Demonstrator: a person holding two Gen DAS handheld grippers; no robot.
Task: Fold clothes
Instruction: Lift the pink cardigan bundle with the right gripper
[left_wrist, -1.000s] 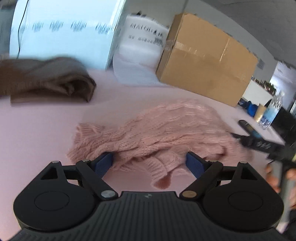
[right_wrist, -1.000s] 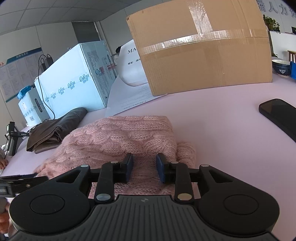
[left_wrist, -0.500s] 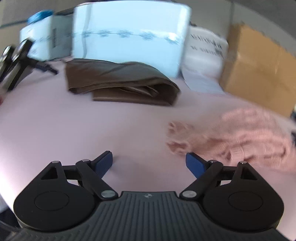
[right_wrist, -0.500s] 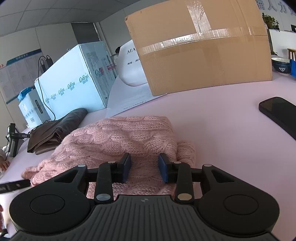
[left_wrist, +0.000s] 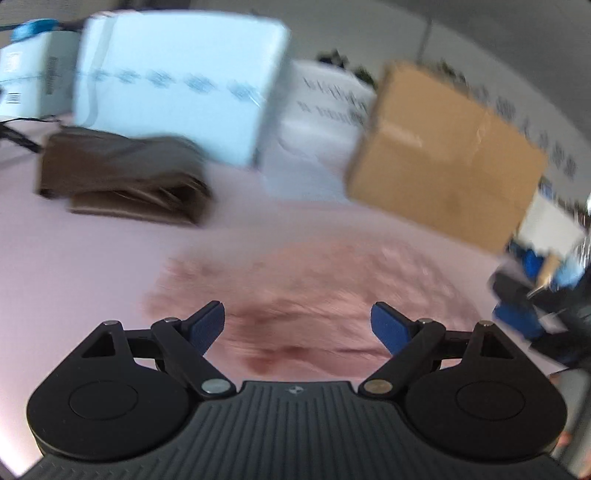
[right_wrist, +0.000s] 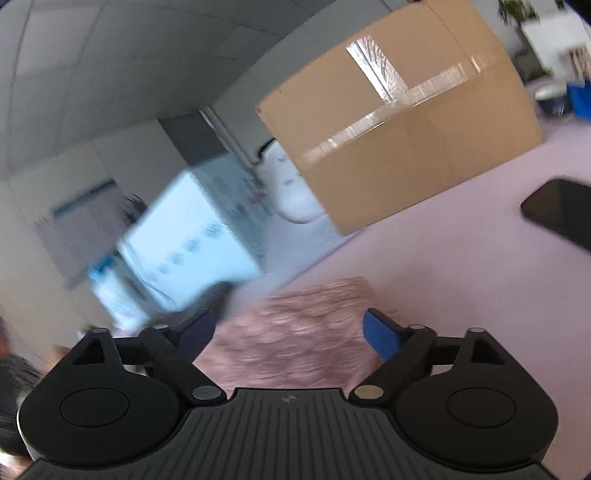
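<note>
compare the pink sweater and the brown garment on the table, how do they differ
The pink sweater is a fuzzy knit, while the brown garment looks smooth. The pink sweater lies near, just ahead of the camera; the brown garment sits farther back by the light blue box. The brown garment shows stacked folded layers; the pink sweater's shape is too blurred to tell. Both rest on the pink table.
</note>
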